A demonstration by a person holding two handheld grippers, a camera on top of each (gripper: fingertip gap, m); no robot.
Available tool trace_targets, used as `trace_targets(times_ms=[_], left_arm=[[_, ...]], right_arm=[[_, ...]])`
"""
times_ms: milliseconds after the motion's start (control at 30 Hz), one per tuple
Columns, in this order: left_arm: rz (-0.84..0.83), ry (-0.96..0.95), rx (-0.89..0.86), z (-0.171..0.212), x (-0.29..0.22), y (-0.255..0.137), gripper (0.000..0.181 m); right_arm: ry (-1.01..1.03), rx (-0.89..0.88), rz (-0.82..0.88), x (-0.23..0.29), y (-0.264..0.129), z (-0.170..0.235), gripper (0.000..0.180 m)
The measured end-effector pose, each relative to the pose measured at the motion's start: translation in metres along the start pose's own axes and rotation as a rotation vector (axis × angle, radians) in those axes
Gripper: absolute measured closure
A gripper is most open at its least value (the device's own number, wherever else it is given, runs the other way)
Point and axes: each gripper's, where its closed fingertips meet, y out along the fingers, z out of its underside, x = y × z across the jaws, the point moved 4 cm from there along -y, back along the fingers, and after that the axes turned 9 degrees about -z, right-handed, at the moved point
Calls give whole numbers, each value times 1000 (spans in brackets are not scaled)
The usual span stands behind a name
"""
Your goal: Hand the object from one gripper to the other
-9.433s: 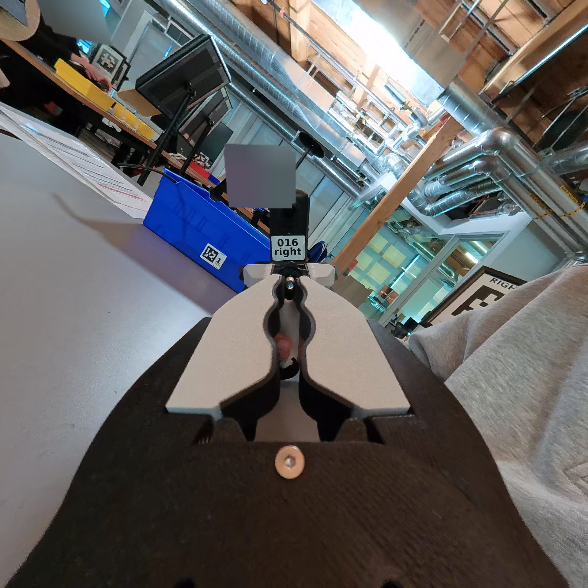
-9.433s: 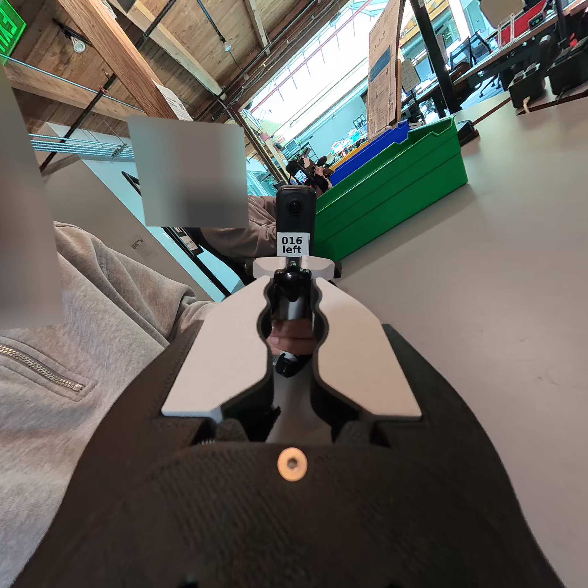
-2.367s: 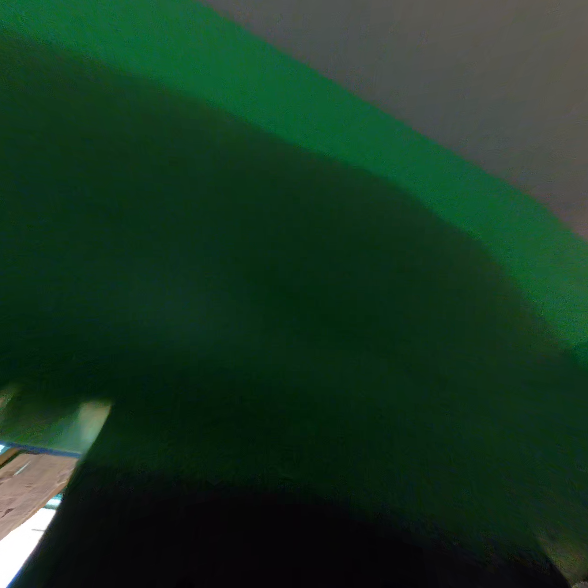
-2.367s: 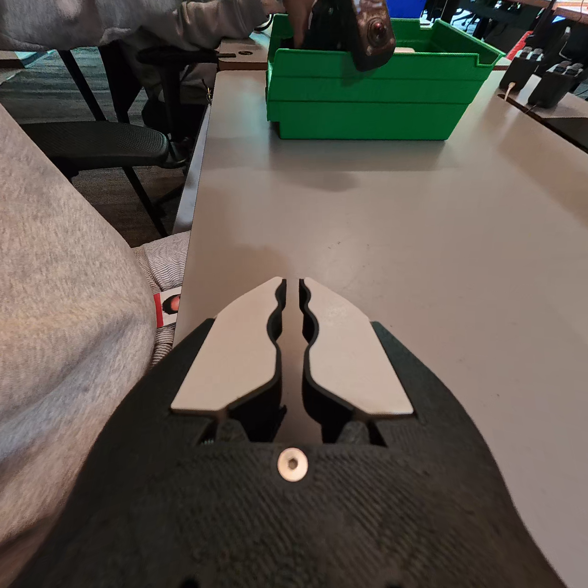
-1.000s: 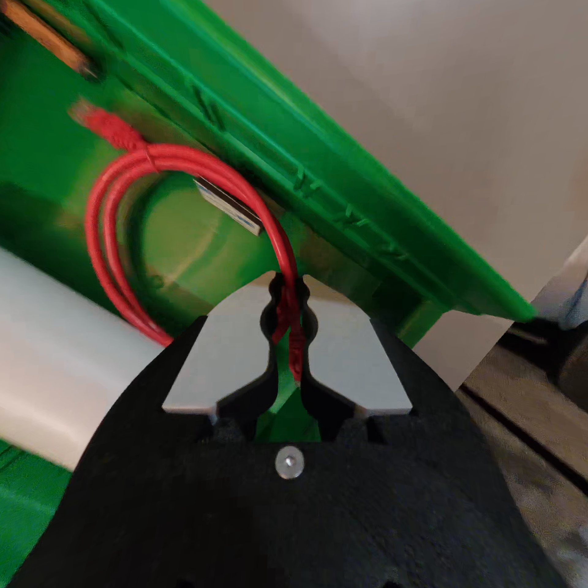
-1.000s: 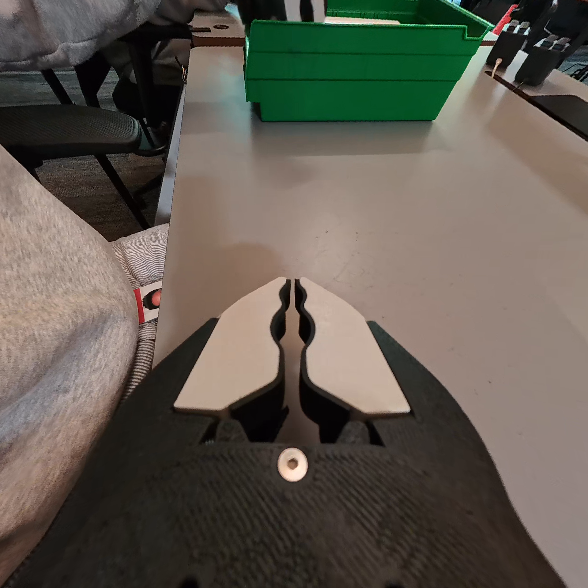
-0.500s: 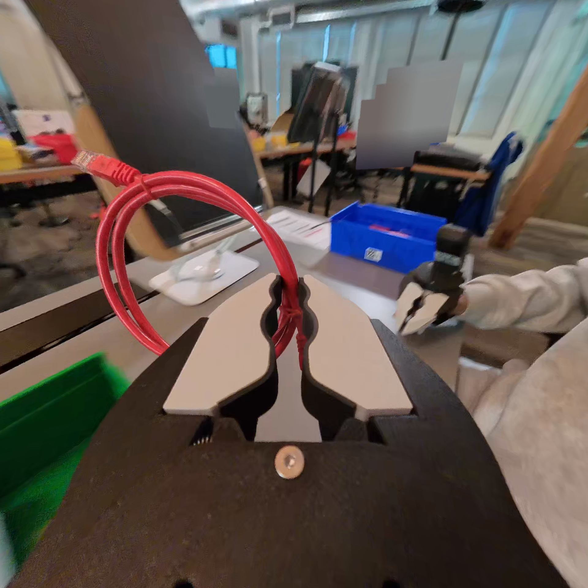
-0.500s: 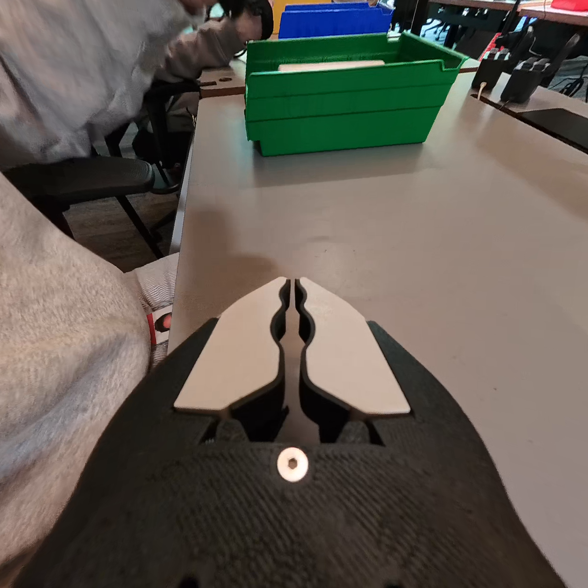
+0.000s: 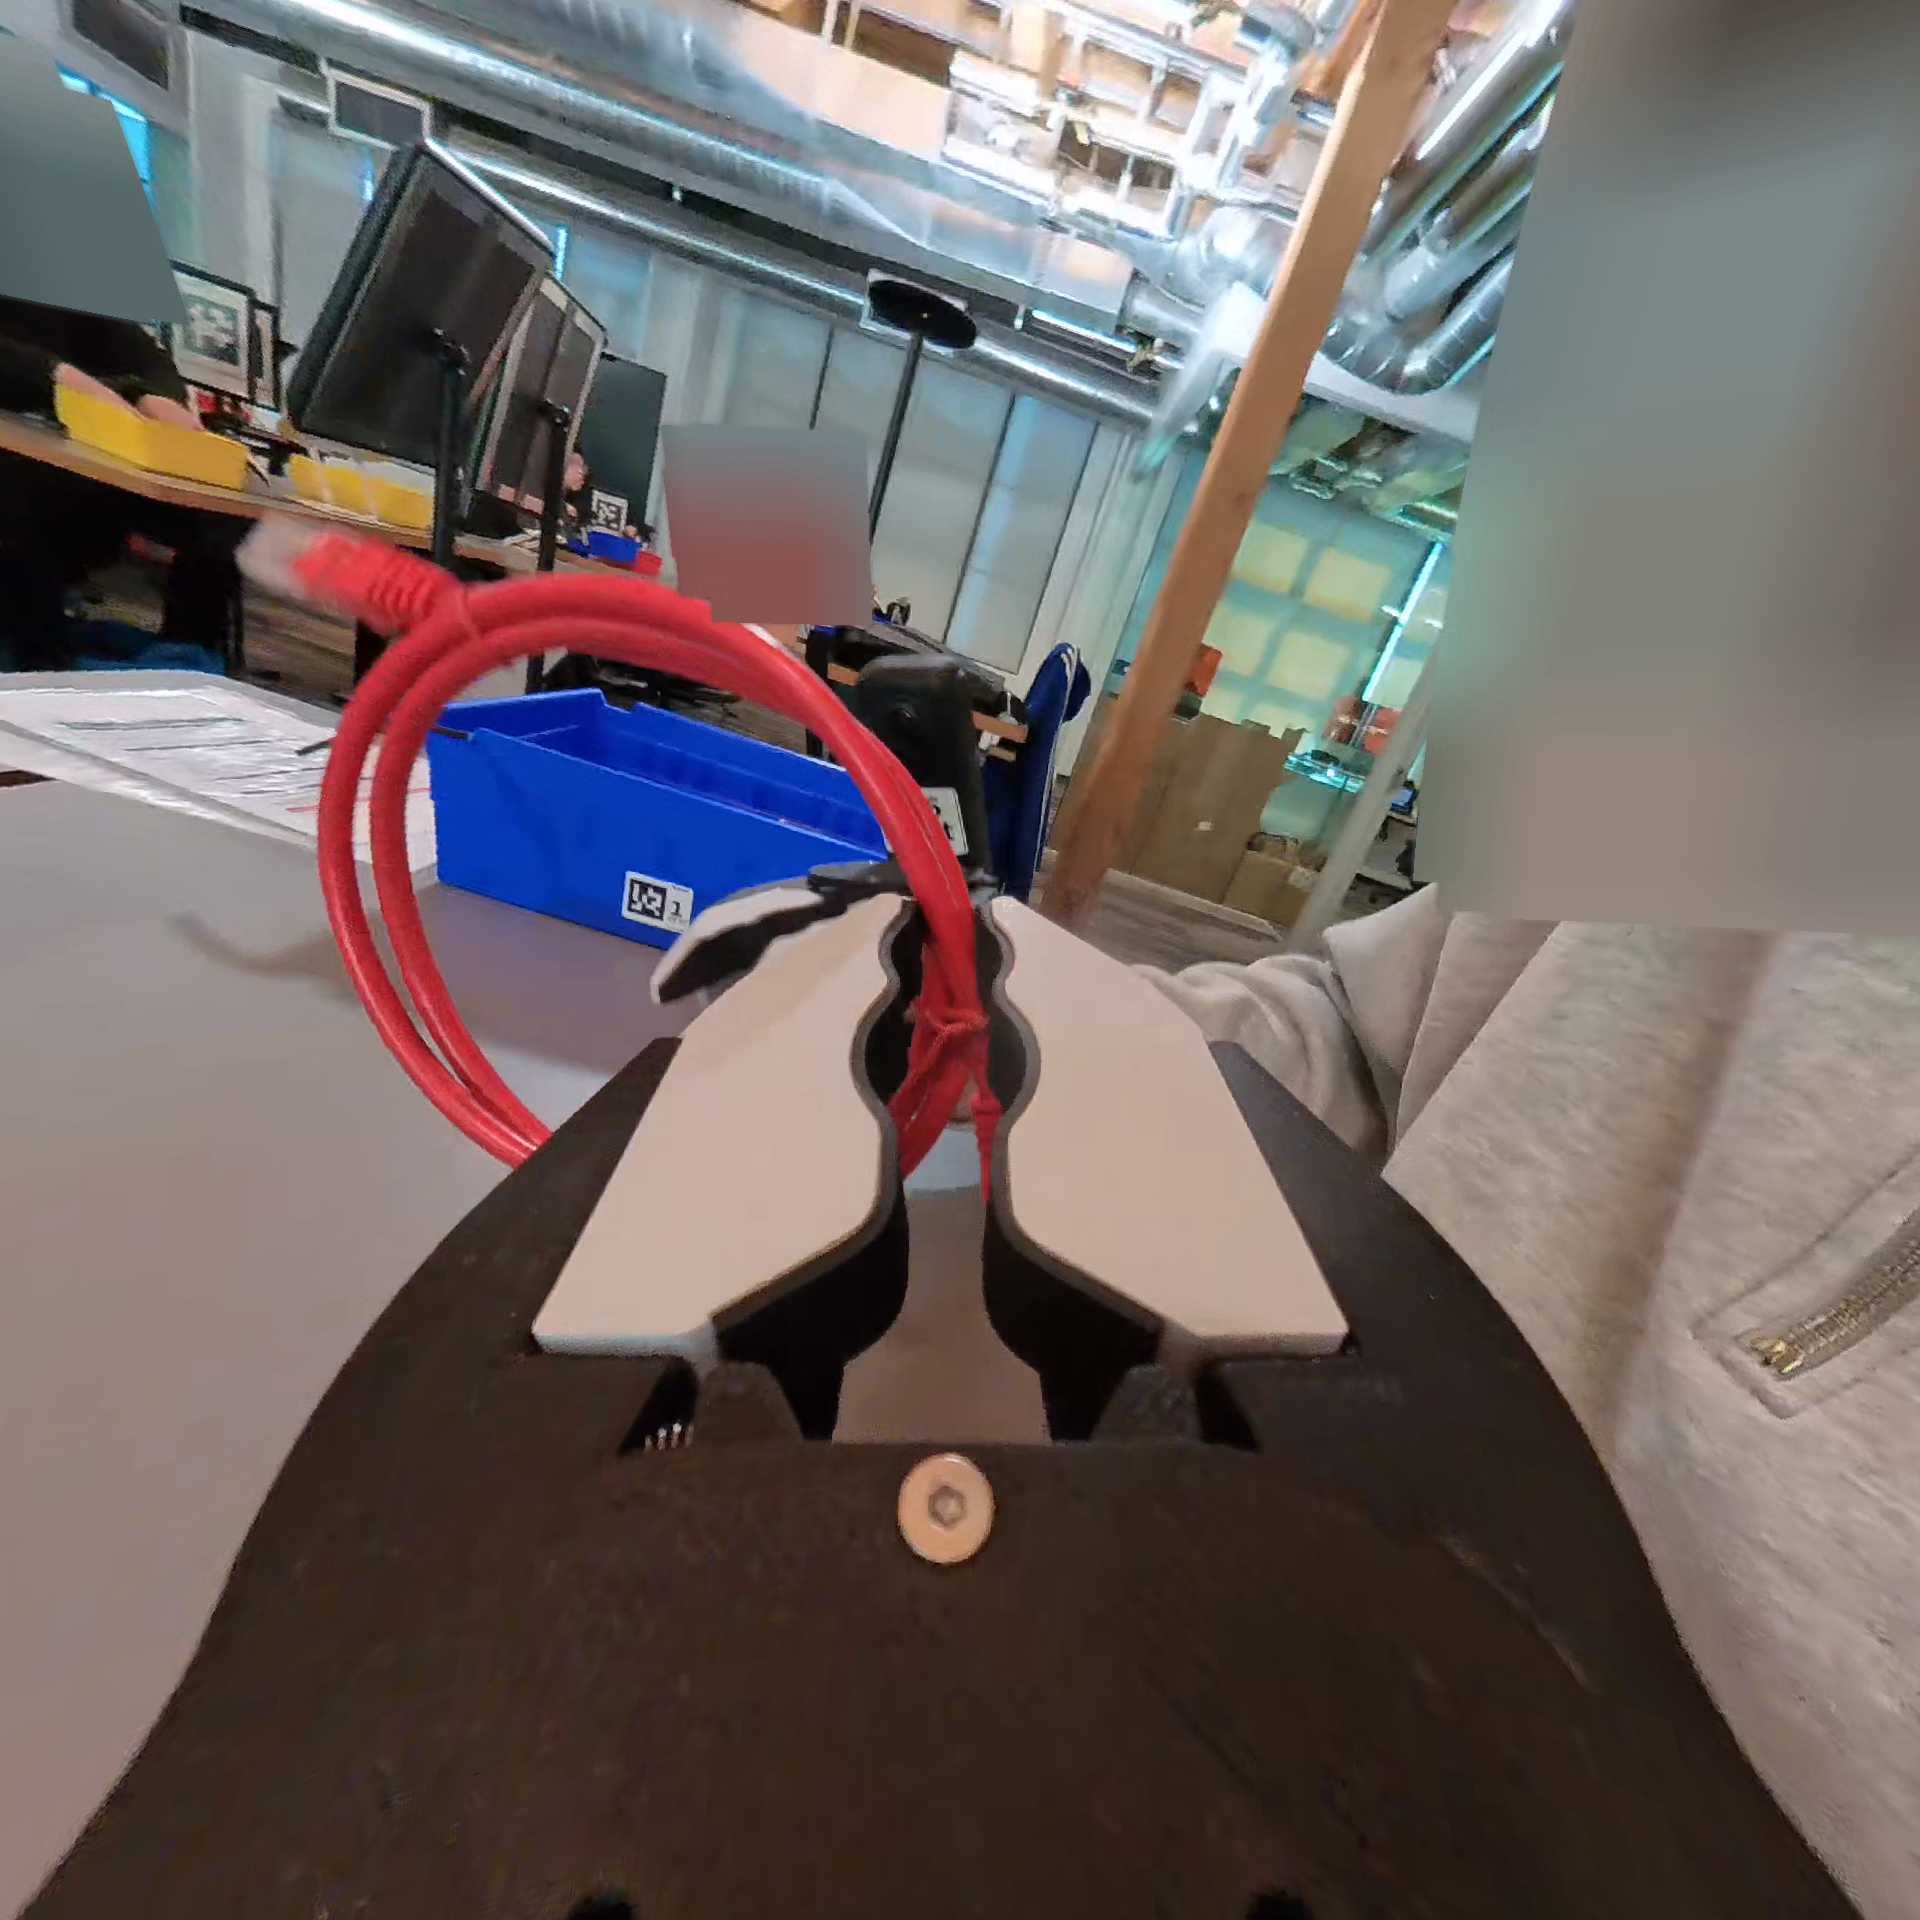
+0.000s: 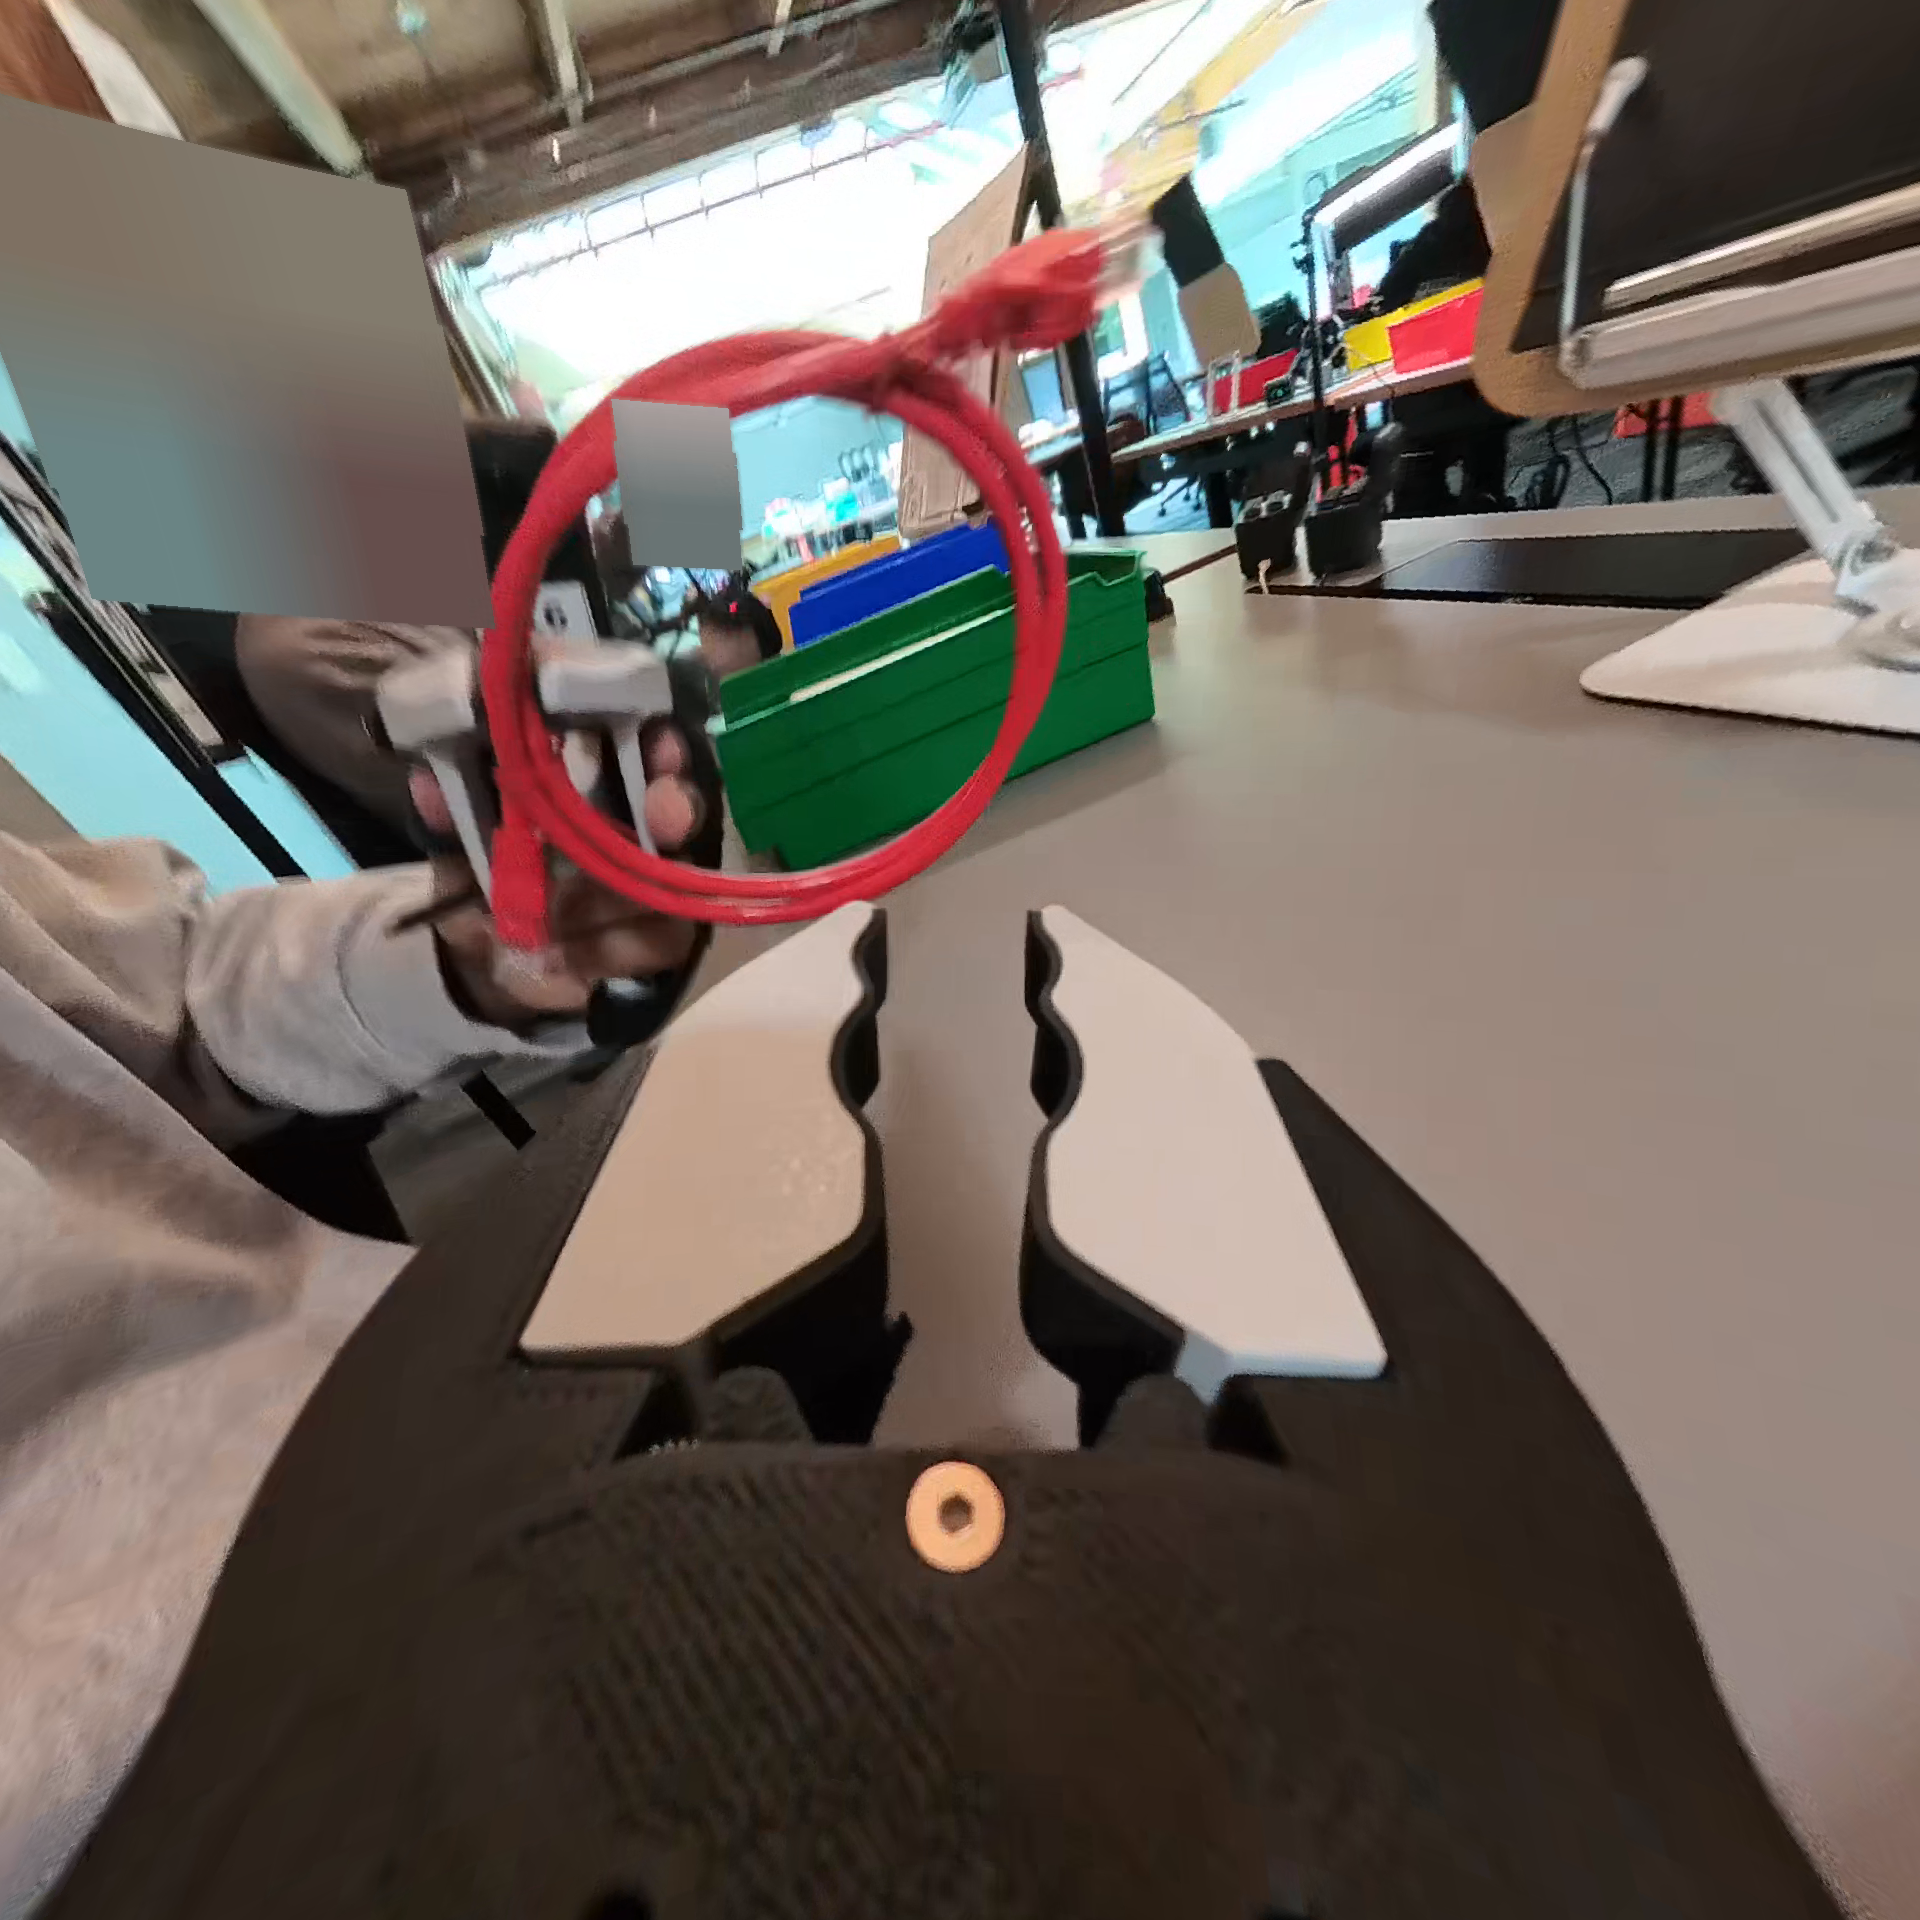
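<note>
1. Jaws: we find the left gripper [image 9: 943,925] clamped on the red cable [image 9: 436,665]; the right gripper [image 10: 954,920] stands parted, empty.
2. Cable coil is held aloft above the table [image 10: 1455,883], just ahead of the right gripper.
3. Green bin [image 10: 935,717] sits behind.

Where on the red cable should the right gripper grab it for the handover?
Probably the free bottom arc of the cable, coming straight forward with the open right gripper. The coil hangs upright from the left gripper, which pinches its left side at the tie, so the lower arc is nearest and well apart from those fingers.
</note>
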Motion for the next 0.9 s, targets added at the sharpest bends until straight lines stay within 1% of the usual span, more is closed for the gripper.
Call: trace_targets(times_ms=[67, 133, 200, 300, 400, 433, 467, 500, 533, 667, 700, 800, 867, 900], left_arm=[[16, 17, 6, 12, 1, -1, 172], [54, -33, -18, 18, 2, -2, 172], [108, -81, -30, 20, 0, 1, 172], [178, -84, -8, 27, -6, 10, 172], [241, -97, 9, 32, -16, 17, 172], [258, -99, 18, 34, -20, 19, 172], [273, -97, 24, 35, -23, 20, 172], [283, -90, 31, 37, -27, 21, 172], [287, -78, 37, 38, -29, 22, 171], [283, -24, 78, 45, -34, 25, 171], [279, -20, 90, 47, -34, 26, 169], [259, -73, 80, 49, -30, 26, 141], [237, -109, 76, 51, -26, 25, 131], [222, -117, 85, 53, -23, 25, 130]], right_arm=[[63, -51, 5, -2, -6, -1, 147], [112, -68, 12, -3, -9, 2, 143], [140, -53, 24, -3, -7, 10, 140], [160, -7, 59, 0, -1, 21, 135], [180, -5, 52, 5, 2, 24, 136], [190, -7, 52, 5, 1, 24, 138], [198, -11, 46, 6, 1, 24, 145], [203, -11, 34, 6, 0, 24, 162], [210, -2, 29, 7, -1, 25, 168], [229, -4, 21, 4, -5, 23, 171], [242, -12, 18, 3, -7, 22, 172], [221, -1, 57, -4, -13, 19, 173], [208, 12, 73, -7, -15, 15, 173], [224, -3, 68, -8, -15, 12, 173]])
